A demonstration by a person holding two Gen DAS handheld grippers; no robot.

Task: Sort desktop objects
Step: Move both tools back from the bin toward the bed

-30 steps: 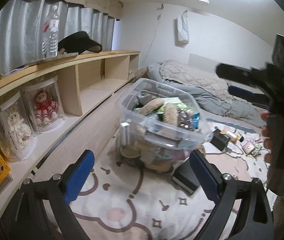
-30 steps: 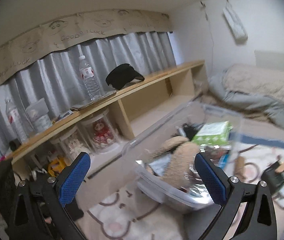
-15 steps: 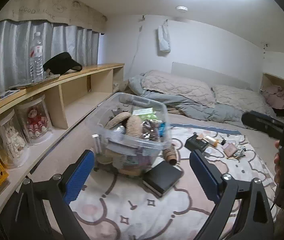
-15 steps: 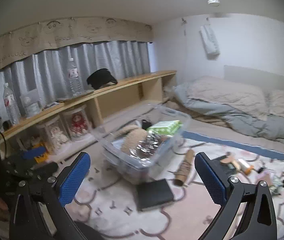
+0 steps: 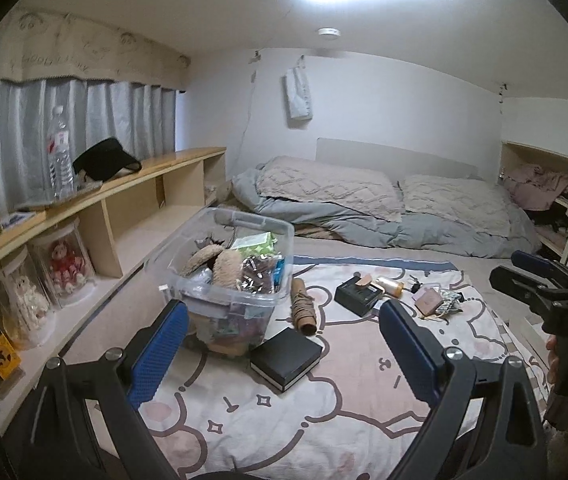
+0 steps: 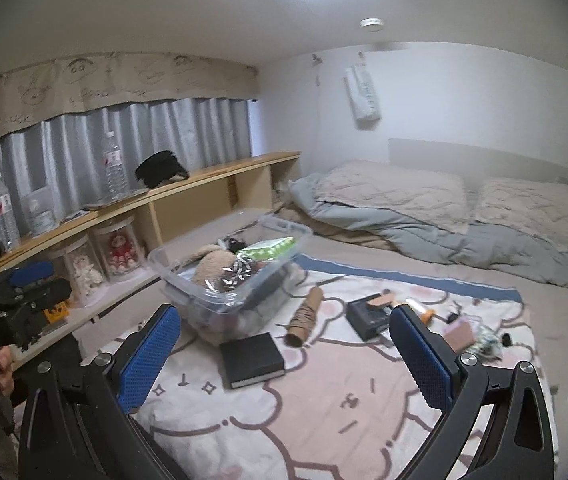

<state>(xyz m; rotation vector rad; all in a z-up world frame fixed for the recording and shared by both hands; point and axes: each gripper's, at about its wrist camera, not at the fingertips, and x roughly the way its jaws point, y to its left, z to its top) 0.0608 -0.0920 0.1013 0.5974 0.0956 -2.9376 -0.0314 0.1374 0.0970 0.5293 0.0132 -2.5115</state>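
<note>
A clear plastic bin (image 5: 220, 302) (image 6: 172, 276) full of plush, foil and packets stands on the cartoon-print mat (image 5: 324, 412) (image 6: 324, 400). Loose on the mat lie a black box (image 5: 286, 358) (image 6: 252, 360), a twine-wrapped roll (image 5: 304, 306) (image 6: 304, 316), a black case (image 5: 358, 294) (image 6: 366, 318) and several small items (image 5: 434, 300) (image 6: 468, 332). My left gripper (image 5: 282, 320) (image 6: 44, 278) hangs open above the mat, short of the black box. My right gripper (image 6: 284, 314) (image 5: 516, 268) is open too, holding nothing.
A long wooden shelf (image 5: 132, 178) (image 6: 212, 178) runs along the left wall, with water bottles (image 5: 60, 160), a black visor (image 5: 104, 158) and doll jars (image 5: 64, 264) under it. Bedding and pillows (image 5: 364, 204) lie behind the mat. A hand (image 6: 4, 368) holds the left gripper.
Both grippers have drawn back from the bin, which now looks smaller and farther. The black box, roll, case and small items have come into view. Both stay open.
</note>
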